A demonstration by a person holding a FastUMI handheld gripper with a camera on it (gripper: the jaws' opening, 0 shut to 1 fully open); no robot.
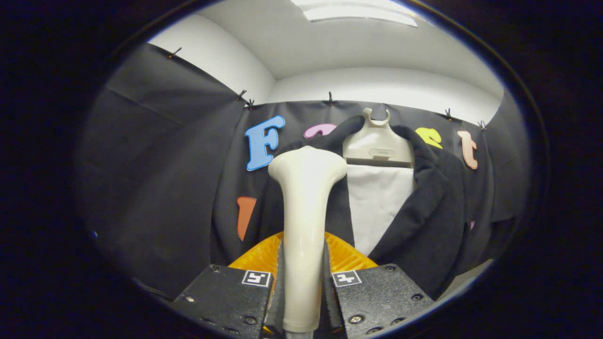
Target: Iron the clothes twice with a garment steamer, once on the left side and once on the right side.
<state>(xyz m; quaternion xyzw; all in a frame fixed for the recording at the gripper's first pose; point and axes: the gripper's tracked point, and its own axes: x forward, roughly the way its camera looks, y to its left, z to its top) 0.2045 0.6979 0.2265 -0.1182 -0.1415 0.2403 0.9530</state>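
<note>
Black jacket [424, 207] hangs beyond gripper [303, 278]-clamped steamer [304, 212].

1. Steamer [304, 226]: a cream, glossy handheld garment steamer, standing upright between the jaws, which press on its slim handle from both sides. It widens upward into a flared, rounded head. The head sits in front of the jacket's left front panel; whether it touches the cloth cannot be told.

2. Jacket [424, 207]: a black, textured jacket hanging open on a pale hanger [378, 143], beyond the steamer. Its two front panels part in a V over a white panel [377, 202] at the middle.
</note>
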